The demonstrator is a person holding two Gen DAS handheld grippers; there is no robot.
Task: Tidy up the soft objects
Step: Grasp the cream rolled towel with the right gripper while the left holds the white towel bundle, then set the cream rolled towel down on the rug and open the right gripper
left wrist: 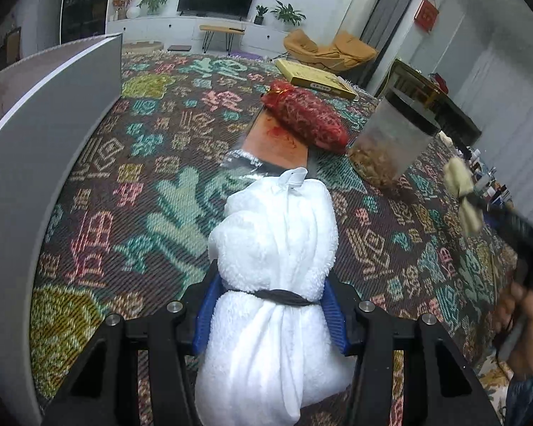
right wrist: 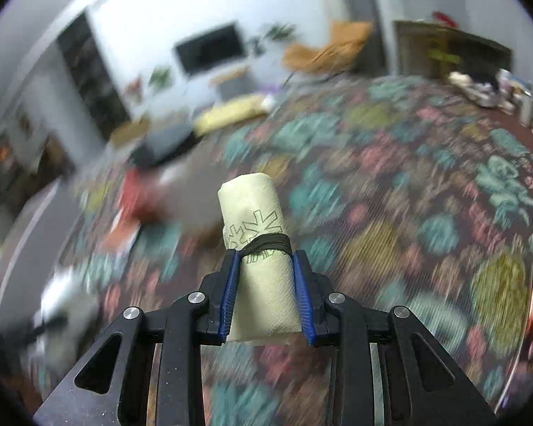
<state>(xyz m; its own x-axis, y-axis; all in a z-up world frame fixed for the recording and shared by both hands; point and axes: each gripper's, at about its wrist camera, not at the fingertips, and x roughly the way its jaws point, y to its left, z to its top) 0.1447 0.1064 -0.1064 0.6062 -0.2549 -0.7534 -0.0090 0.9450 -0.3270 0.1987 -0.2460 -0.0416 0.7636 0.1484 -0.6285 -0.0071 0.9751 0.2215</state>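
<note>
A rolled white towel [left wrist: 273,248], tied with a black band, is clamped between the blue pads of my left gripper [left wrist: 270,305] above the patterned tablecloth [left wrist: 142,184]. A pale yellow rolled cloth [right wrist: 257,213] with a dark band and a snowflake print stands upright in my right gripper [right wrist: 266,284], which is shut on it. In the left wrist view the right gripper [left wrist: 479,202] is blurred at the far right, holding the yellow cloth [left wrist: 460,177] above the table. The right wrist view is smeared by motion.
A grey curved bin wall [left wrist: 35,149] rises at the left. A red mesh bundle [left wrist: 305,117] lies on an orange board [left wrist: 277,142], with a clear lidded jar [left wrist: 391,142] and a yellow box [left wrist: 316,78] beyond. A hand [left wrist: 522,319] shows at the right edge.
</note>
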